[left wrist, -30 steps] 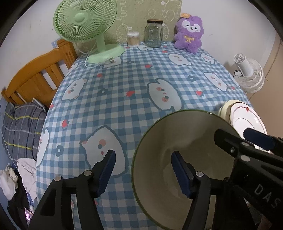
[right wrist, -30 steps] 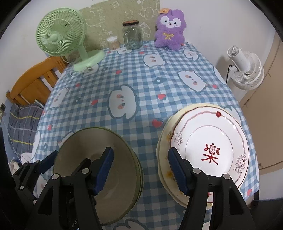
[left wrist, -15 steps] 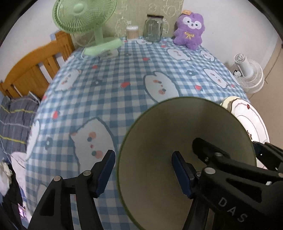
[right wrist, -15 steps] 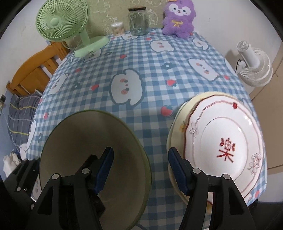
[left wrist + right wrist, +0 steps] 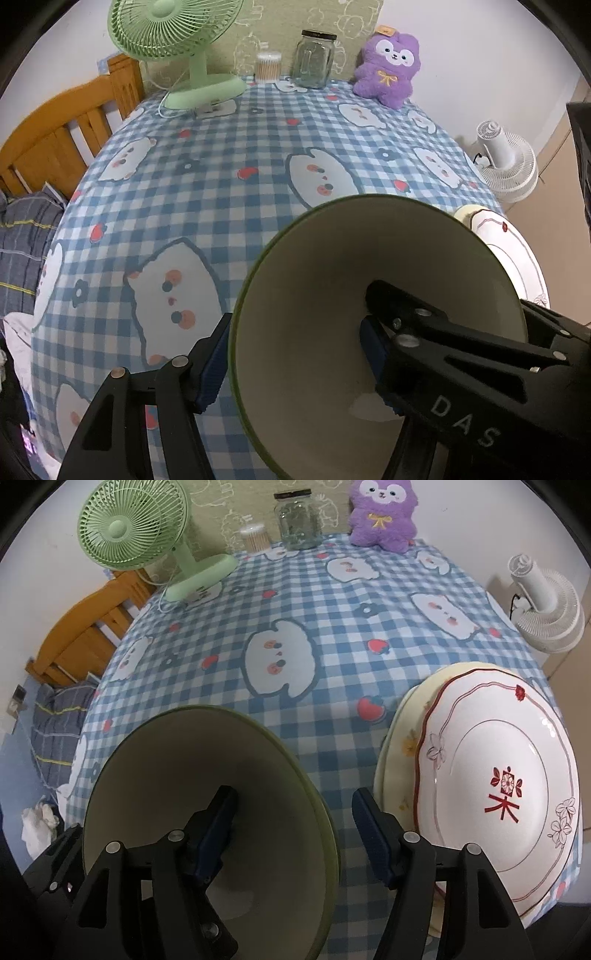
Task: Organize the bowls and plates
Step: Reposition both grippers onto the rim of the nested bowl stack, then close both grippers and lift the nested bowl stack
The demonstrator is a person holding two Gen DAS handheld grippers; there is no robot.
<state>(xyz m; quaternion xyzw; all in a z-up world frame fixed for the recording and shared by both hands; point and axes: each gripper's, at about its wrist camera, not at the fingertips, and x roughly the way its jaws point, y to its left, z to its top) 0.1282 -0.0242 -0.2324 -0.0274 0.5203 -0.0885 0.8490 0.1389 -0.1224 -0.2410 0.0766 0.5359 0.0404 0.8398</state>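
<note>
- The left gripper [image 5: 295,362] stands wide, its jaws straddling the left rim of the green-rimmed bowl [image 5: 317,295]: one blue pad sits outside the wall and the other inside the bowl. The outer pad lies just beside the rim; whether it presses on the wall cannot be told.
- The right gripper [image 5: 291,830] also stands wide, straddling the right rim of the same bowl [image 5: 177,760]. Its left finger reaches down into the bowl, and its right finger hangs outside, over the checked tablecloth [image 5: 332,635], clear of the wall.
- Under the bowl's right edge a second green rim shows, so it appears to sit in another bowl.
- Just right of the right gripper's outer finger lies a white plate with a red pattern [image 5: 495,775], resting on a pale yellow floral plate [image 5: 399,749].
- Far ahead of both grippers, along the table's back edge, stand a green desk fan [image 5: 177,33], a tub of cotton swabs [image 5: 268,66], a glass jar [image 5: 314,59] and a purple plush toy [image 5: 388,70].
- Beyond the table to the right stands a white fan [image 5: 546,605]; to the left is a wooden bed frame [image 5: 55,136].
</note>
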